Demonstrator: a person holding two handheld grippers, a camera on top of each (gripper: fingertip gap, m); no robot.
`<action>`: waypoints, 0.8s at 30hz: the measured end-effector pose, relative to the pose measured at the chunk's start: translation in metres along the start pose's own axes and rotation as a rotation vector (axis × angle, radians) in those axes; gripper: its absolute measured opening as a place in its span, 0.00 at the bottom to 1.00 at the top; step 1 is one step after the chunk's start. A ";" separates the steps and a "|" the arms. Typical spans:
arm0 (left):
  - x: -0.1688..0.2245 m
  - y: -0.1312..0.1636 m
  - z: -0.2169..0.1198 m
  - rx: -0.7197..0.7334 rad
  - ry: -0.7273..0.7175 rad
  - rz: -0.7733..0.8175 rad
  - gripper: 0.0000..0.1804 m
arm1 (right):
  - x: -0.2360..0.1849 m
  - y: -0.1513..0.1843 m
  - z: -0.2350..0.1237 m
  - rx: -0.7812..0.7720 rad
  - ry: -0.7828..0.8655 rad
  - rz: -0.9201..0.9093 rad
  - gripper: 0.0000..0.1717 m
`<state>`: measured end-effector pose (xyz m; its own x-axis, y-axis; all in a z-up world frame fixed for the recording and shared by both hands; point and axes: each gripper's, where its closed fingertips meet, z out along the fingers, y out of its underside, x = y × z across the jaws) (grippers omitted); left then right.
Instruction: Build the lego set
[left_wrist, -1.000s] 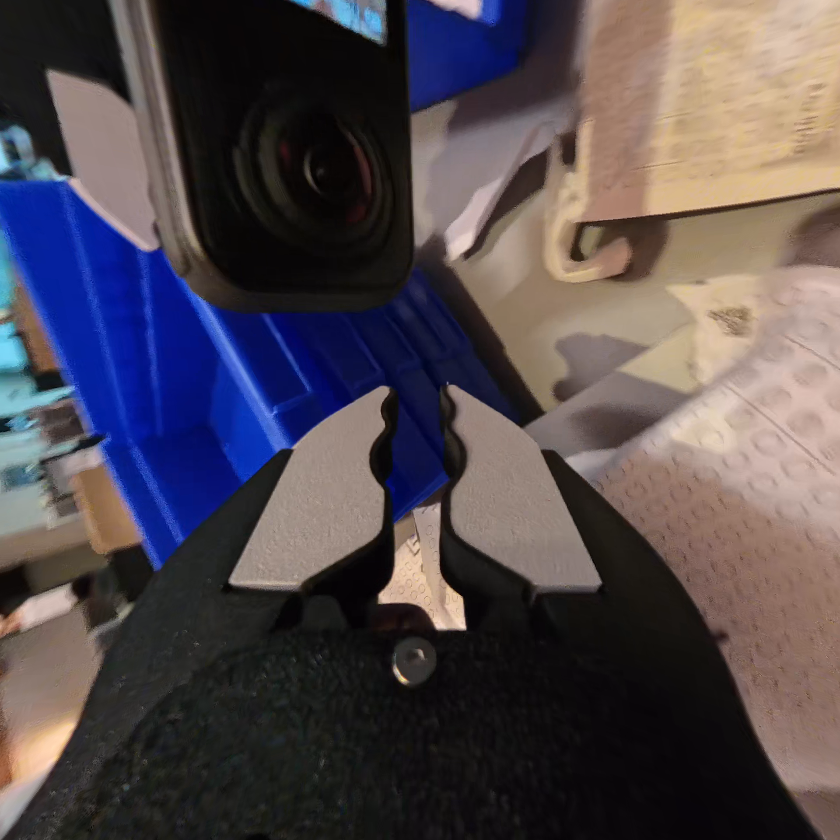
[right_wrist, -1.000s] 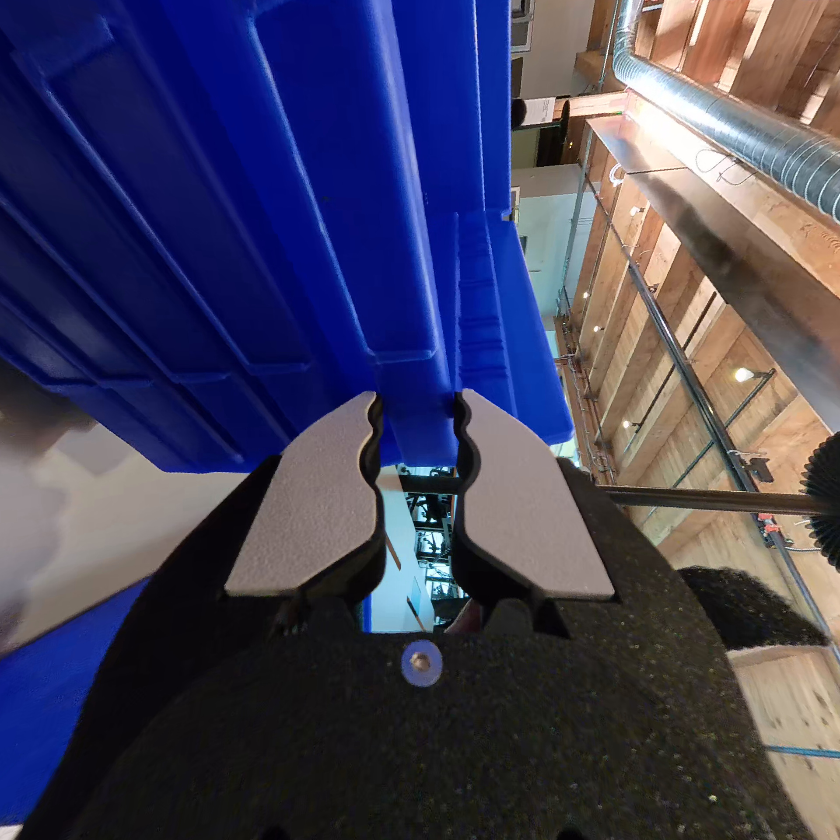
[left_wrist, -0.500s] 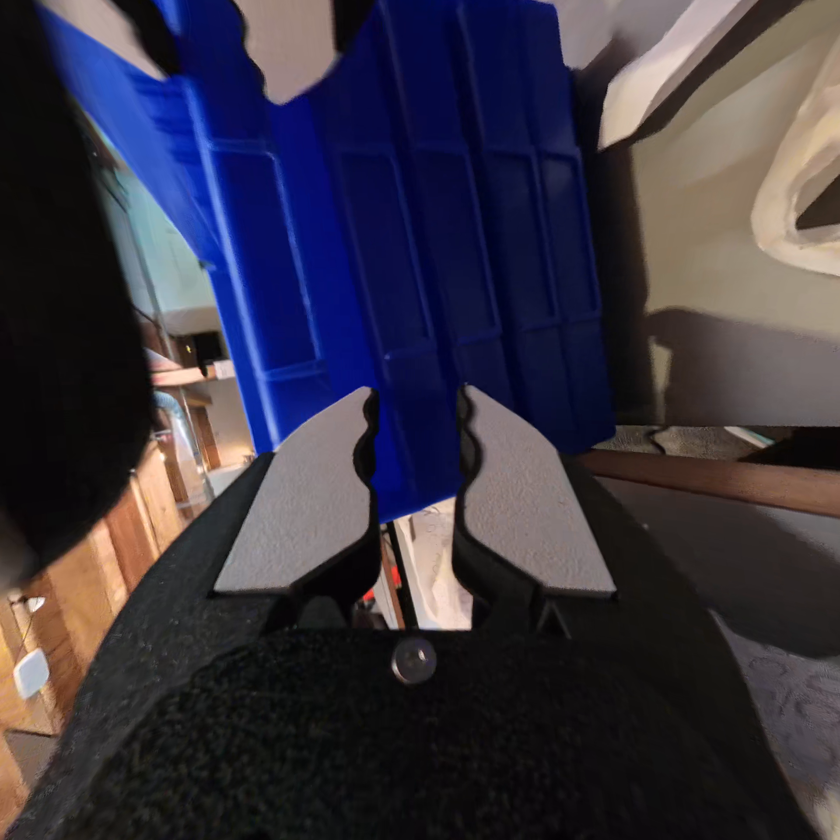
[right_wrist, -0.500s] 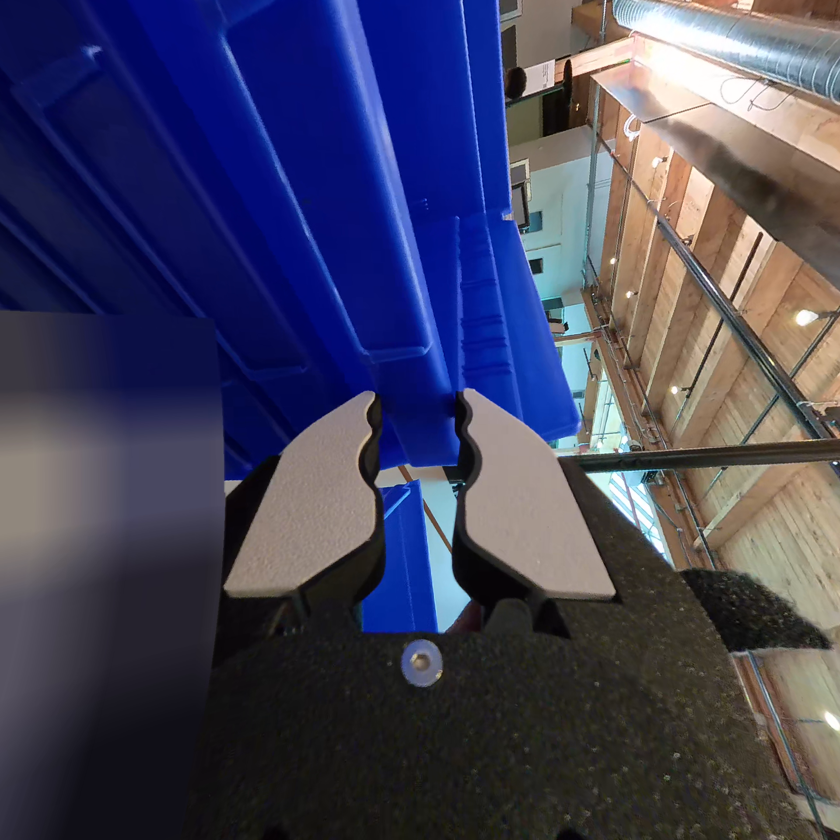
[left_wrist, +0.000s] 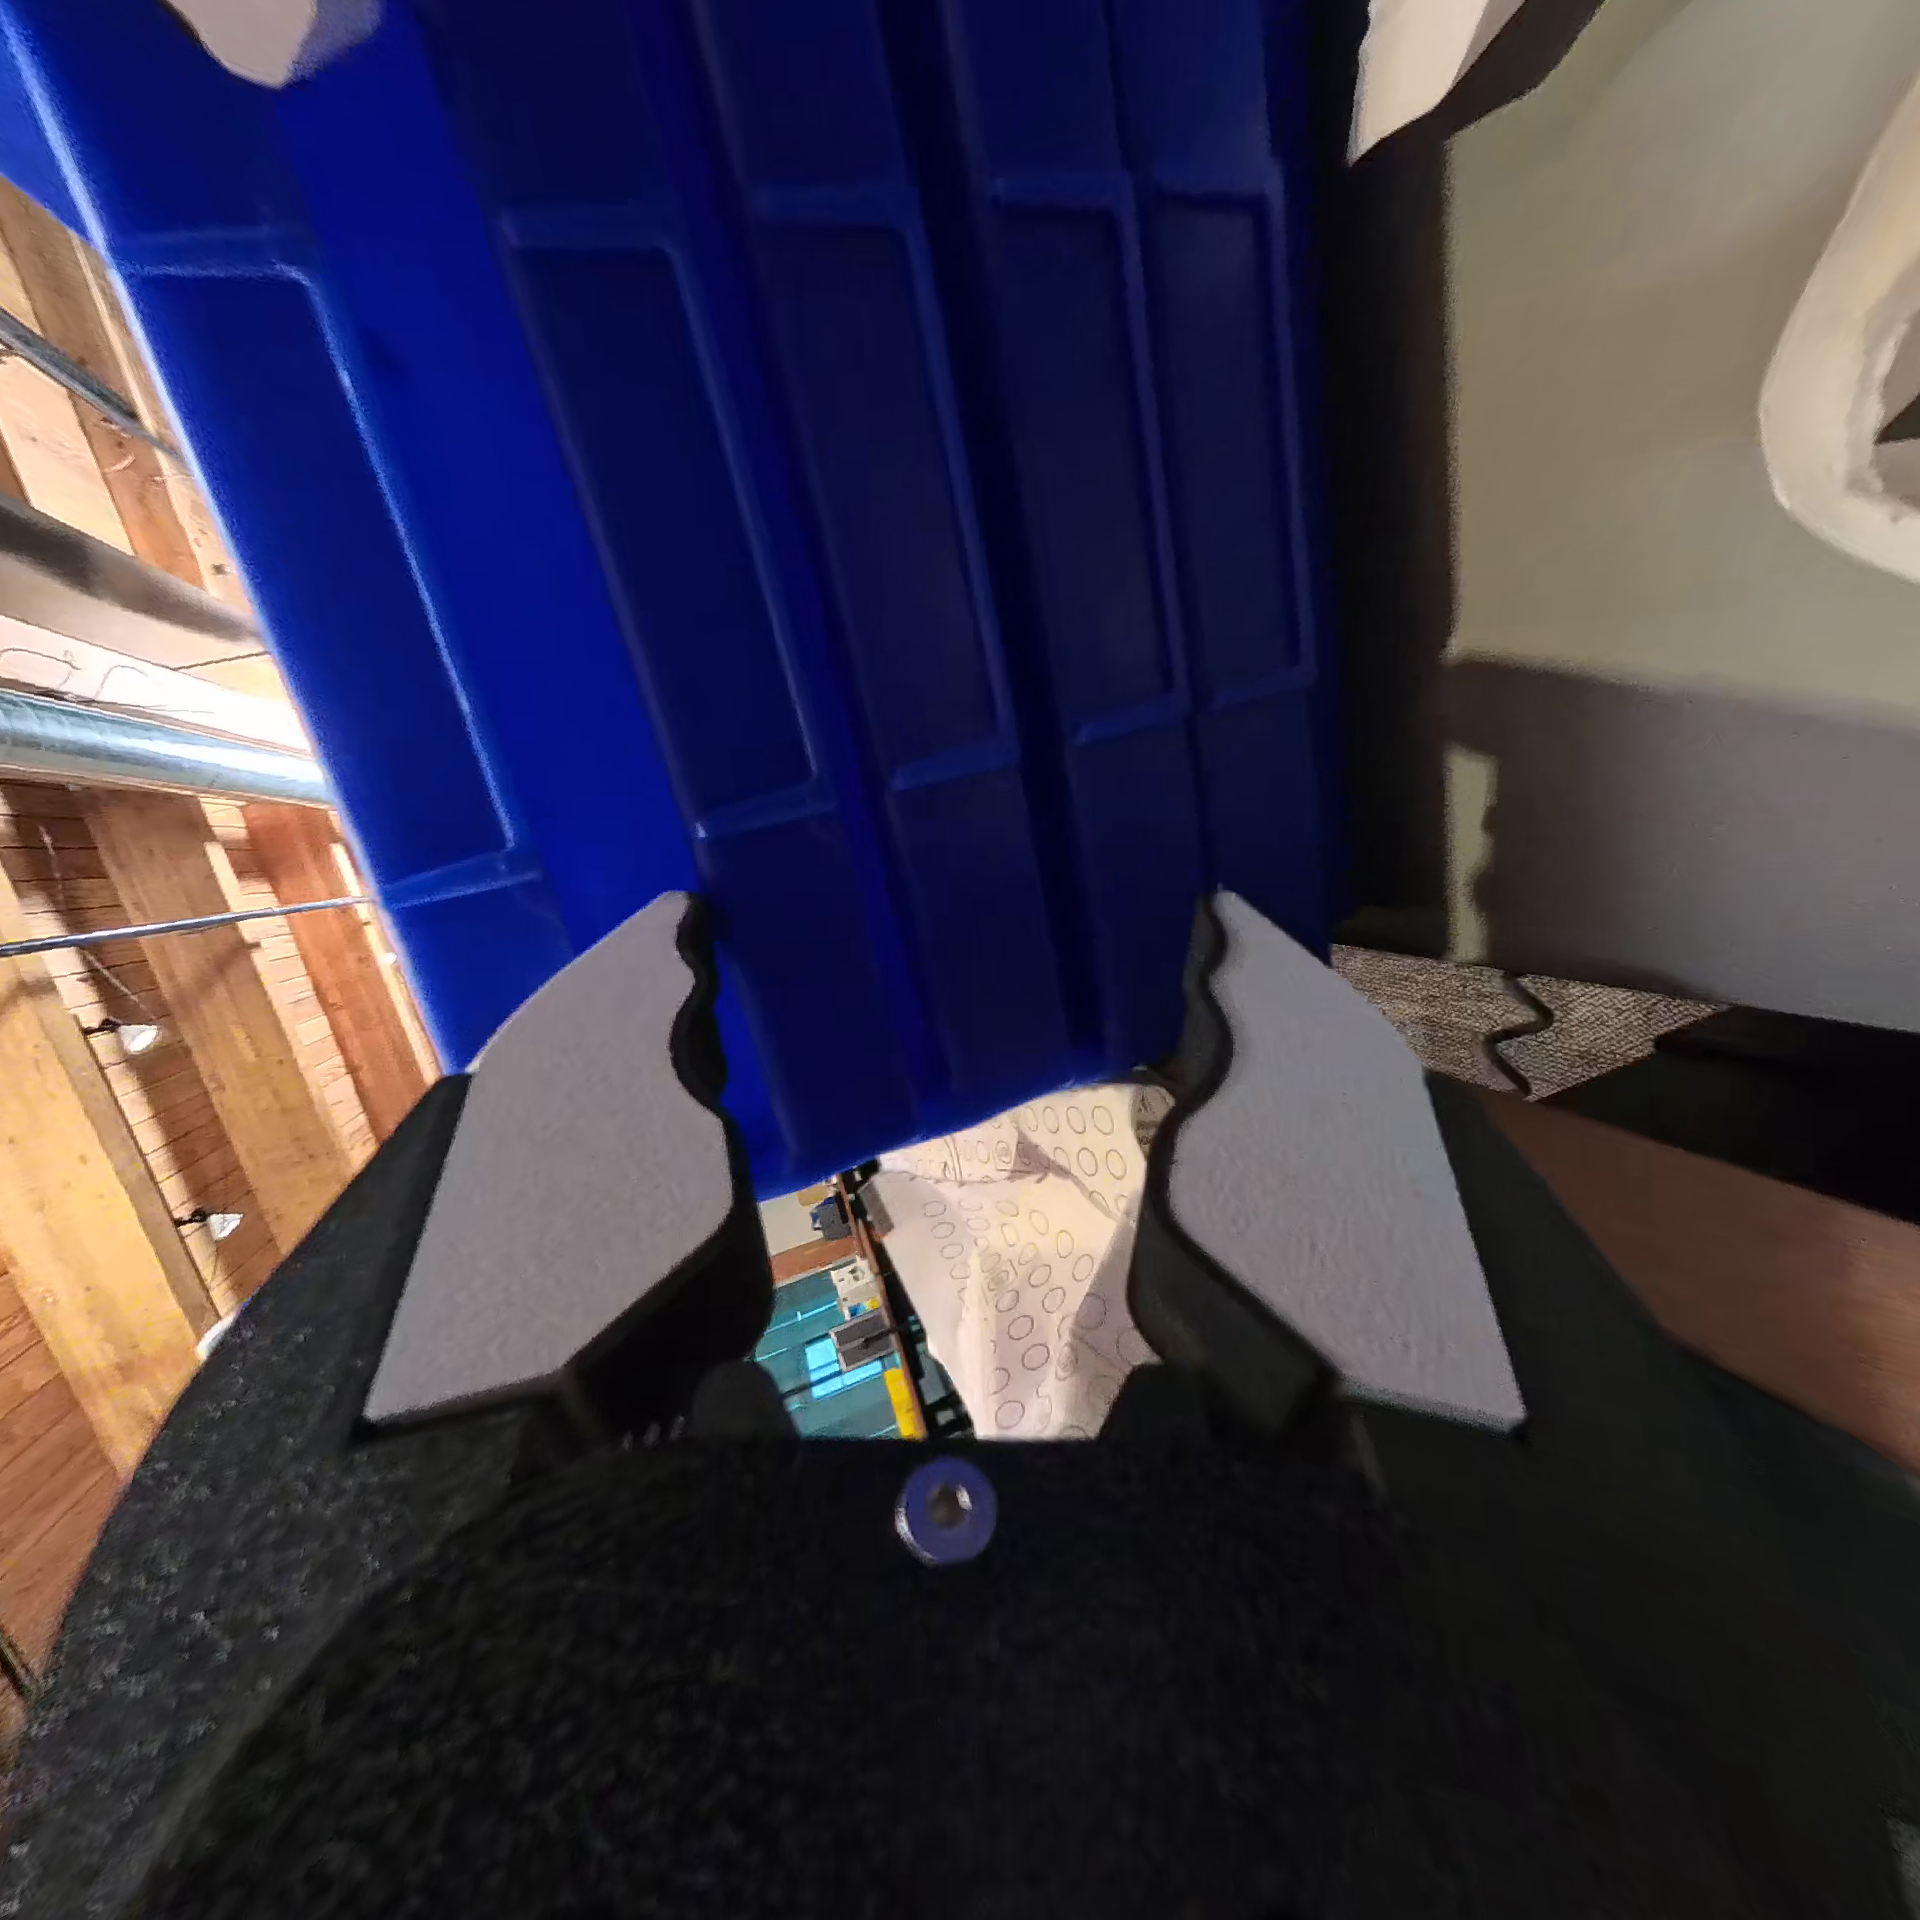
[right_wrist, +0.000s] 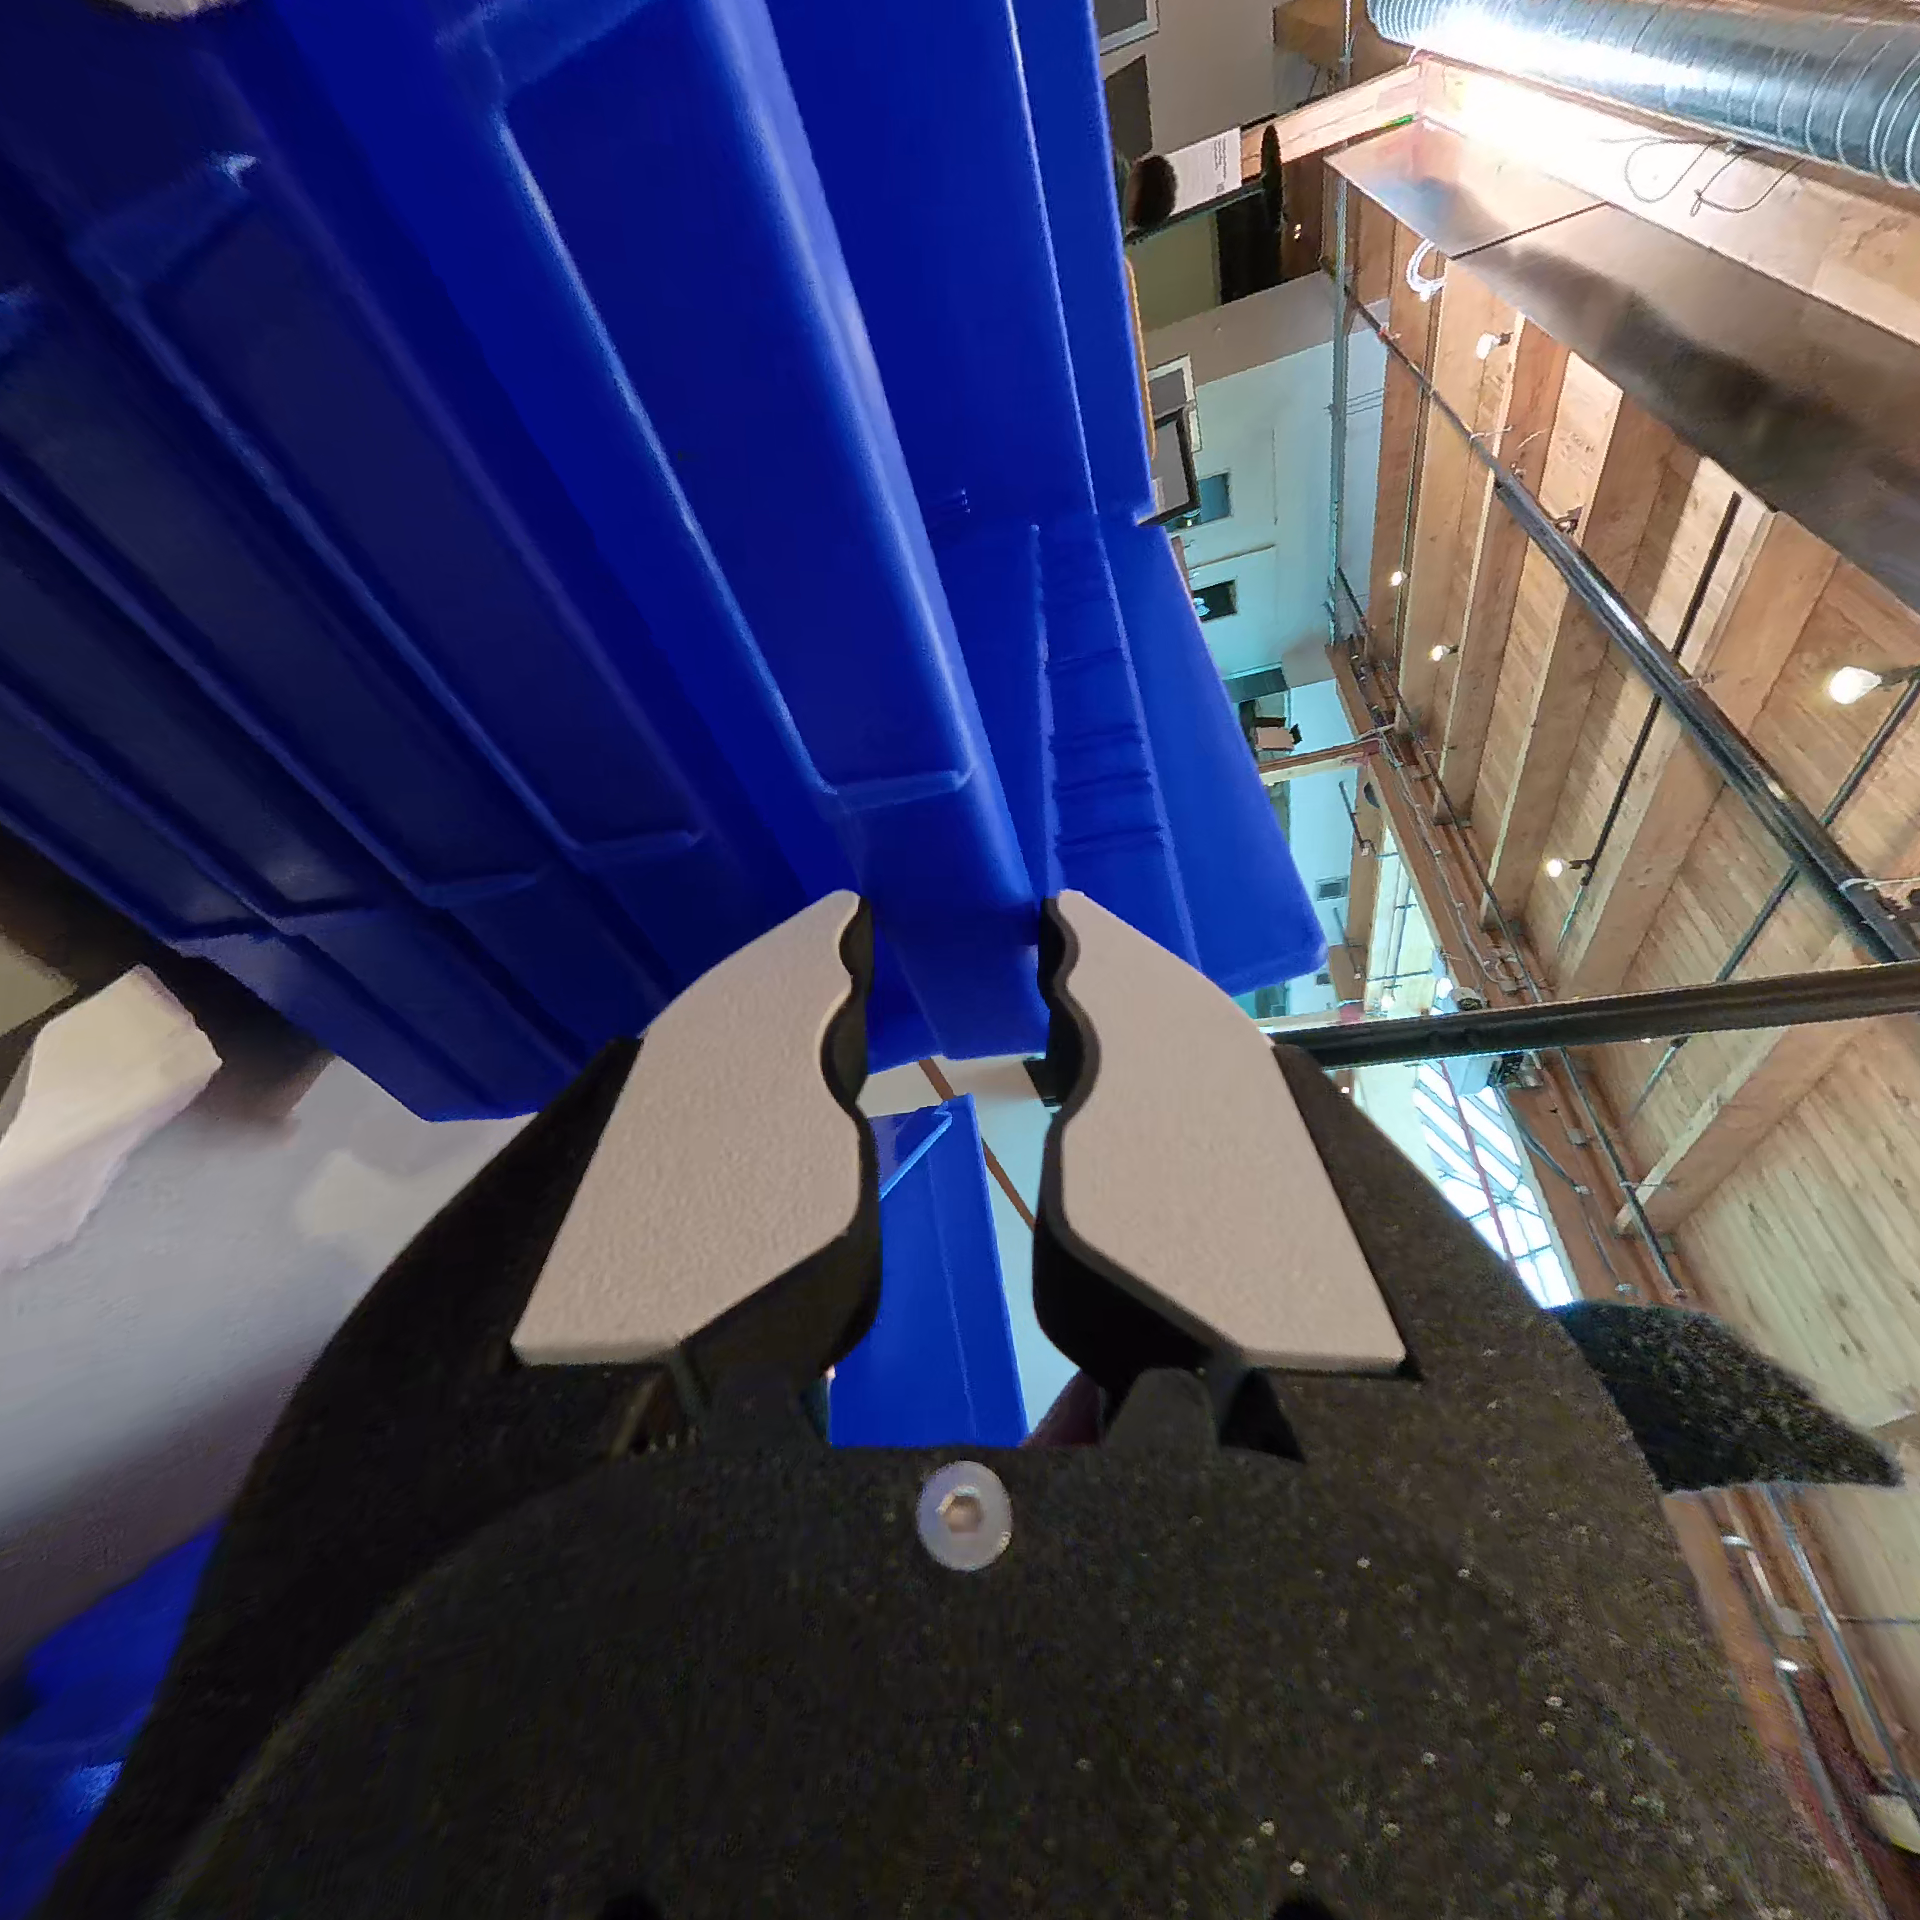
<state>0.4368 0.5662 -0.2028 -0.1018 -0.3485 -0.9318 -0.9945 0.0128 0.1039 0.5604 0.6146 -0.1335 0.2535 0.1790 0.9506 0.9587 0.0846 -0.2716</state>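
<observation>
A large blue plastic bin (left_wrist: 831, 468) with a ribbed wall fills the upper half of the left wrist view. My left gripper (left_wrist: 951, 914) is wide open. The bin's lower corner lies between its fingers, and the pads do not press on it. In the right wrist view the same blue bin (right_wrist: 520, 468) hangs overhead, tilted. My right gripper (right_wrist: 954, 914) is shut on a thick rib at the bin's edge (right_wrist: 956, 831), which fills the gap between both pads.
A white paper sheet with a ring pattern (left_wrist: 1023, 1247) shows under the bin. A white moulded piece (left_wrist: 1849, 312) and grey puzzle-edged mats (left_wrist: 1475, 1008) lie to the right. A second blue part (right_wrist: 935, 1247), a black rod (right_wrist: 1610, 1013), wooden beams and a silvery duct (right_wrist: 1662, 62) are behind.
My left gripper swung from facing the other gripper's camera to the bin's wall, and its jaws opened wide. My right gripper kept its hold on the bin's rib while the background shifted.
</observation>
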 end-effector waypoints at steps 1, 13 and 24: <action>0.001 0.000 0.000 -0.003 0.010 -0.014 0.47 | -0.001 0.000 0.000 0.003 0.016 -0.013 0.17; 0.003 -0.003 -0.001 0.035 0.055 -0.045 0.48 | -0.002 -0.012 -0.007 0.033 0.084 -0.014 0.18; 0.001 0.000 0.004 0.029 0.019 0.028 0.46 | 0.002 -0.027 -0.005 0.097 0.106 -0.271 0.26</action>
<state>0.4366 0.5694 -0.2050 -0.1291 -0.3651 -0.9220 -0.9916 0.0495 0.1192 0.5358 0.6077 -0.1236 0.0068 0.0344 0.9994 0.9777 0.2097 -0.0138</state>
